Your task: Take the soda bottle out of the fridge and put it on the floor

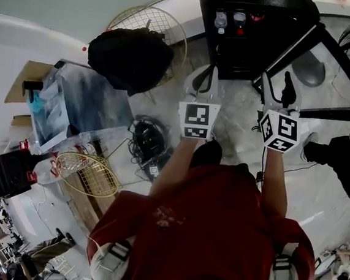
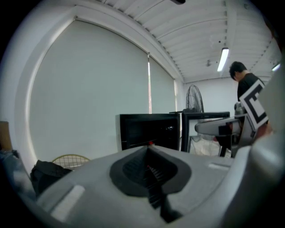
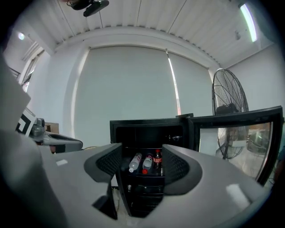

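Soda bottle (image 3: pixel 157 161): upright on an upper shelf of the open fridge (image 3: pixel 133 129), well ahead of the right fingers. It shows in the gap between them, nearer the right-hand finger.
Right gripper (image 3: pixel 142 161): fingers (image 3: pixel 180 167) spread wide with nothing held, not yet at the shelf.
Left gripper (image 2: pixel 149 153): fingers pressed together on nothing, pointed at the same fridge.
Neighbours: a white-capped clear bottle (image 3: pixel 135 162) and a red-capped one (image 3: pixel 147 164) lean caps-outward just left of the soda. The nearer one seems to touch it.
Risk, wrong bottle: the left-hand finger must slip between the soda and the red-capped bottle. There looks to be little room, so it could clamp both or drag a clear bottle off the shelf.
Risk, topple: if one finger meets the upright soda before the other closes, it could tip backward or sideways.
Risk, edges: the fridge frame lies left of the right fingers and the open glass door (image 3: pixel 236 133) lies to their right. A wide swing on the way out could strike either.
Open room: the floor (image 1: pixel 238 118) ahead of both pairs of fingers, in front of the fridge, looks bare enough for setting down.
Clutter: a black bag (image 1: pixel 130 58) and cables (image 1: pixel 147 140) lie left of the left fingers, and another person's leg (image 1: pixel 340 155) is right of the right fingers.
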